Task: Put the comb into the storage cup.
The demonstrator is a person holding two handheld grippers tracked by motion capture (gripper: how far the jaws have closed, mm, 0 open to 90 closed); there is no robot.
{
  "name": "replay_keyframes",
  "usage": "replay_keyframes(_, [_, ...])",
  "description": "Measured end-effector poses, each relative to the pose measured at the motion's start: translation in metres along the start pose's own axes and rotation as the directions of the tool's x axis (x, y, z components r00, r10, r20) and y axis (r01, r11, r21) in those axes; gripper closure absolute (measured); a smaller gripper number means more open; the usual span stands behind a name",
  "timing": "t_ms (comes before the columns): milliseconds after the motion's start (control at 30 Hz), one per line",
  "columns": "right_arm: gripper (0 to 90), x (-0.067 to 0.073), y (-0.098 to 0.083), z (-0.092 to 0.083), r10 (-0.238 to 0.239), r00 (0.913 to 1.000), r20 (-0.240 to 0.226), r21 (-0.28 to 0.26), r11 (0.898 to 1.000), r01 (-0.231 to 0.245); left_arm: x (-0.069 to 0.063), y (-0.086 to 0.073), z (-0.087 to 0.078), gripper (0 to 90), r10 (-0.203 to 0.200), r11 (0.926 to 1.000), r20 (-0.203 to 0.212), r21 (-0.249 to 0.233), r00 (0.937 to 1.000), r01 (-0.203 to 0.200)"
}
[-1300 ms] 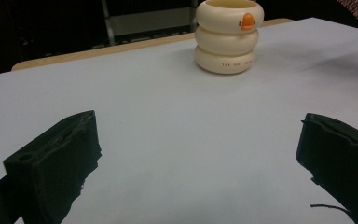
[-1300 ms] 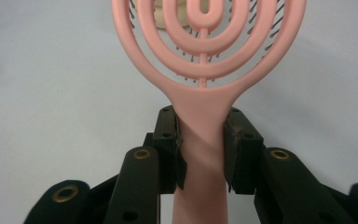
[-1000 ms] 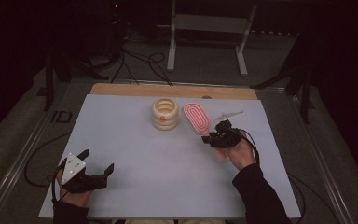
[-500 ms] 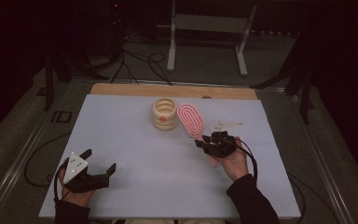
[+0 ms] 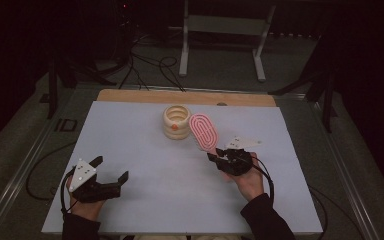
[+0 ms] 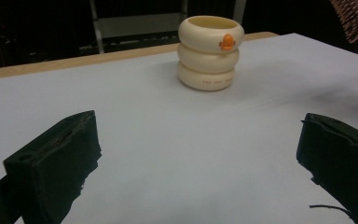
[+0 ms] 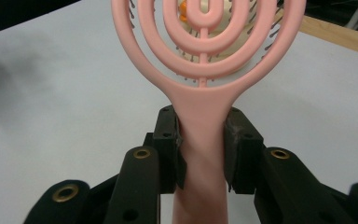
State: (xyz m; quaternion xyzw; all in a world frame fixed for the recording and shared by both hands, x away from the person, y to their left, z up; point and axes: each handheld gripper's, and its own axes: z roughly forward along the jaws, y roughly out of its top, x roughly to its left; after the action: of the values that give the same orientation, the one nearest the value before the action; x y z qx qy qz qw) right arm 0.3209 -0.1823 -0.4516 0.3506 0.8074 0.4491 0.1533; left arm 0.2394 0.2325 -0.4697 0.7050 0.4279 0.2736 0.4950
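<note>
A: The right gripper (image 5: 214, 155) is clamping the handle of the pink hairbrush (image 5: 203, 132) between its jaws. In the right gripper view the black pads (image 7: 168, 144) are pressing both sides of the handle, and the brush head (image 7: 205, 32) is filling the top of the frame.

B: And in the high view?

A: The hairbrush is sitting just right of centre, its head tilting up toward the cream ringed cup (image 5: 177, 121), which is standing at upper centre of the white table (image 5: 130, 145). Head and cup are looking very close; I cannot tell whether they are touching.

B: The other tool?

A: The left gripper (image 5: 111, 176) is hovering at the lower left with its jaws spread wide and nothing between them. Its own view is showing the cup (image 6: 210, 46), with an orange duck mark (image 6: 227, 42), well apart at the top.

B: What is worrying you?

A: The grip is low on a smooth, tapering handle, so the brush could be pivoting or slipping. And if the head is swinging left, it may be knocking the light cup over.
</note>
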Motion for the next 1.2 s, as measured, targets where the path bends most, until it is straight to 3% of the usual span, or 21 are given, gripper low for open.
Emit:
replay_keyframes(300, [69.6, 0.006, -0.001, -0.003, -0.025, 0.9997, -0.004, -0.006, 1.000, 0.025, -0.009, 0.014, 0.009, 0.1, -0.007, 1.0000, 0.031, -0.003, 0.9995, 0.008])
replay_keyframes(767, [69.6, 0.014, -0.002, 0.000, -0.017, 0.9997, -0.017, -0.017, 1.000, 0.017, -0.026, 0.037, 0.025, 0.1, -0.006, 0.9999, 0.088, -0.008, 0.9961, 0.007])
replay_keyframes(1200, [69.6, 0.019, -0.003, 0.000, -0.029, 0.9992, -0.028, -0.025, 0.999, 0.028, -0.044, 0.050, 0.047, 0.1, -0.013, 0.9999, 0.161, 0.011, 0.9869, 0.012])
